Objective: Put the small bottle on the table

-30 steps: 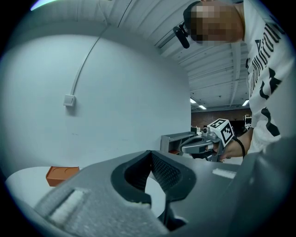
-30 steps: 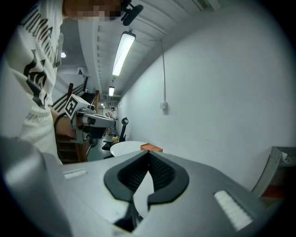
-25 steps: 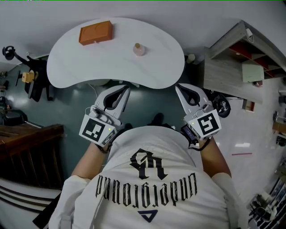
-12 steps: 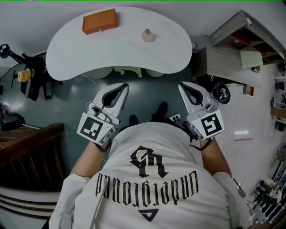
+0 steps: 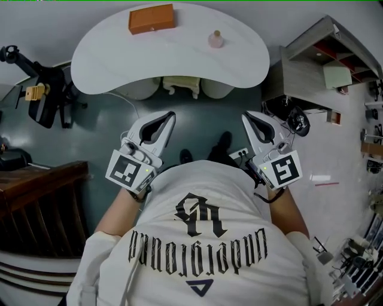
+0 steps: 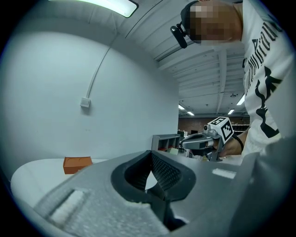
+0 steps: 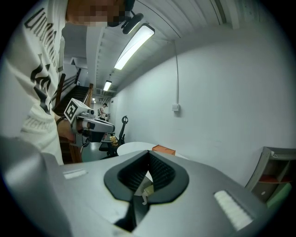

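The small pink bottle (image 5: pixel 216 40) with a tan cap stands upright on the white curved table (image 5: pixel 119 60), right of middle. An orange box (image 5: pixel 151 18) lies at the table's far edge. Both grippers hang over the floor in front of the person's body, well short of the table. My left gripper (image 5: pixel 168 116) is shut and empty; its own view (image 6: pixel 151 152) shows the orange box (image 6: pixel 77 164) beyond it. My right gripper (image 5: pixel 247 116) is also shut and empty (image 7: pixel 149 152); a small pale thing, likely the bottle (image 7: pixel 146 190), shows through the loop of its fingers.
A grey shelf unit (image 5: pixel 317 66) stands right of the table. A black stand (image 5: pixel 45 95) and a dark wooden railing (image 5: pixel 36 197) are at the left. Pale stools (image 5: pixel 179 86) sit under the table's near edge. Teal floor lies between me and the table.
The table, box and bottle have slid up and to the right in the head view, farther from both grippers. More floor shows between. Both grippers stay shut and empty.
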